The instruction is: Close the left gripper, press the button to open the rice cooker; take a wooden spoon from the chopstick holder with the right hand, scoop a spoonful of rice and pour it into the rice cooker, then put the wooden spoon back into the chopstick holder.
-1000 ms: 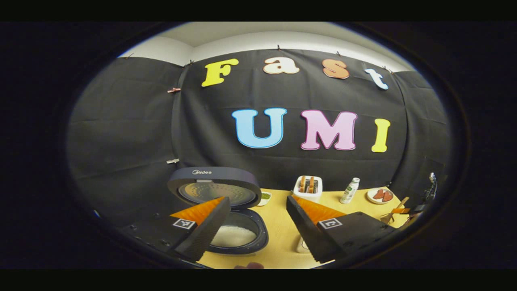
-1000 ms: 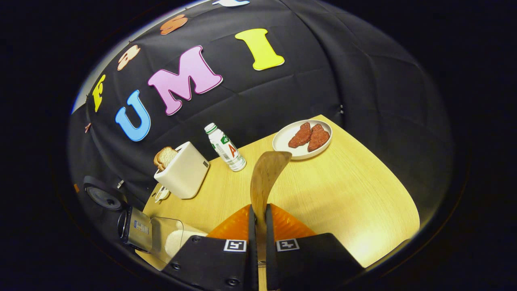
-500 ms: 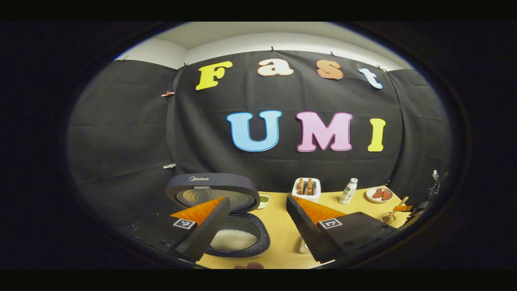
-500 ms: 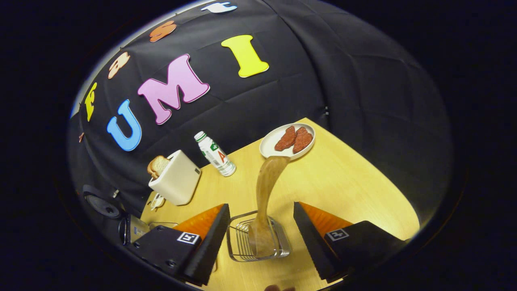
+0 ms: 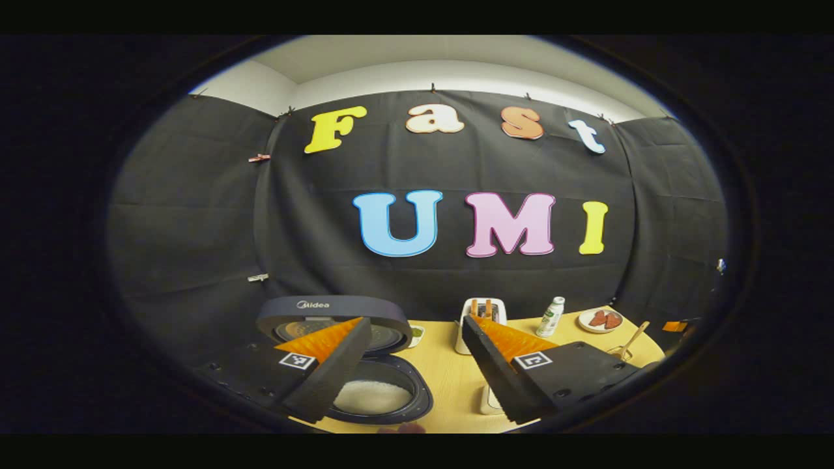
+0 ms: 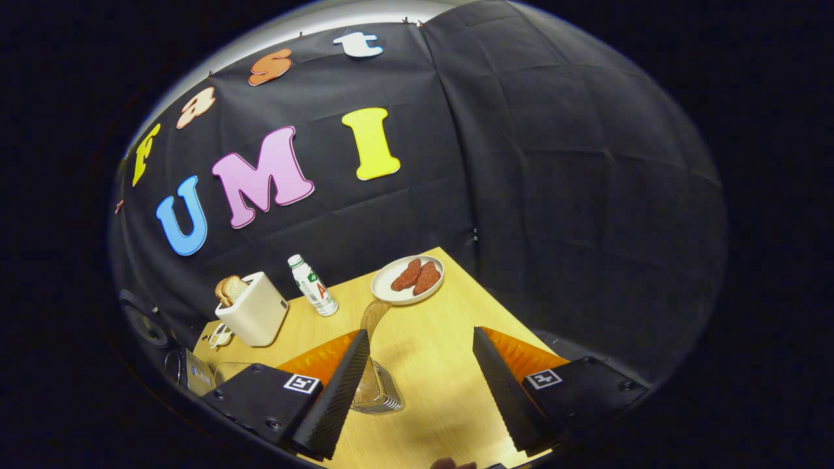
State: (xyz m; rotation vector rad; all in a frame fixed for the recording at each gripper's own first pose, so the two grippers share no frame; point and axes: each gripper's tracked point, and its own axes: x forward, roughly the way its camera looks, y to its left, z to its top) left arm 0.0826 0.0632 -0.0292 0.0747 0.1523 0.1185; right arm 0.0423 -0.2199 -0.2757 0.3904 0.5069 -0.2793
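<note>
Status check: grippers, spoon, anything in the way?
Left gripper open, right gripper open. Brown wooden spoon standing in wire chopstick holder. Nothing blocking.

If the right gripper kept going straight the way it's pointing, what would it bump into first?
Probably nothing close. The right gripper is open and points across bare table, with the wooden spoon and plate off to one side. Beyond is the booth wall, though depth is unclear.

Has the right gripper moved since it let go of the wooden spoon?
Yes. The right gripper has pulled up and back: the wooden spoon and wire chopstick holder, fixed on the table, now look smaller and sit by its left finger.
</note>
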